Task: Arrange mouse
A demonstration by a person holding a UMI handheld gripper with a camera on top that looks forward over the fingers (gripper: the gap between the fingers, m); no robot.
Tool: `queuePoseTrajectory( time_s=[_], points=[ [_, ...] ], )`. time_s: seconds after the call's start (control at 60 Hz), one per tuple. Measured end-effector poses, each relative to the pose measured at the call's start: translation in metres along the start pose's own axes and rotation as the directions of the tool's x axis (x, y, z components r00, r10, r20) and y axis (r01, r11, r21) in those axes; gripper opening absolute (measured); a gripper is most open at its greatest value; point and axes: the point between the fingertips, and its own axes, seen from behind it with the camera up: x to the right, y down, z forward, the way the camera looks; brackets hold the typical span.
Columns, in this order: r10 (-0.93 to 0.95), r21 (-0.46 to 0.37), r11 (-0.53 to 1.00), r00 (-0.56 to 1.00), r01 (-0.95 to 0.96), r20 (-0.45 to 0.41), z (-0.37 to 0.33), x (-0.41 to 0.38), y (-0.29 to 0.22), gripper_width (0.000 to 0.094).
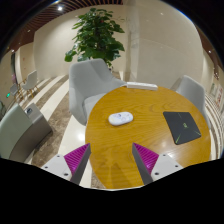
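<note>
Wide-spread and empty, my gripper (110, 163) hangs over the round orange wooden table (120, 150), with the small white plastic mouse (121, 118) beyond, centre-far; light, rigid and probably slick, so I'd pinch its sides.

Only one view here: camera rides on the gripper (111, 160), looking slightly down across the round table (150, 150), toward the far chairs (92, 82) and plant (97, 35).

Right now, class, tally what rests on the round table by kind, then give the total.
White mouse: 1
Dark mouse pad: 1
Total: 2
Both lie on the wooden table, beyond the open gripper.
</note>
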Motion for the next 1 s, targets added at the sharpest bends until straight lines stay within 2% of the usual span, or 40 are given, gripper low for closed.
queuePoseTrajectory(
  time_s=[0.533, 1.0],
  points=[
    [0.047, -0.031, 0.998, 0.995, -0.05, -0.083, 0.148, 0.007, -0.038, 0.0868],
    [0.036, -0.025, 0.999, 0.997, -0.038, -0.074, 0.201, 0.007, -0.073, 0.0874]
  ],
)
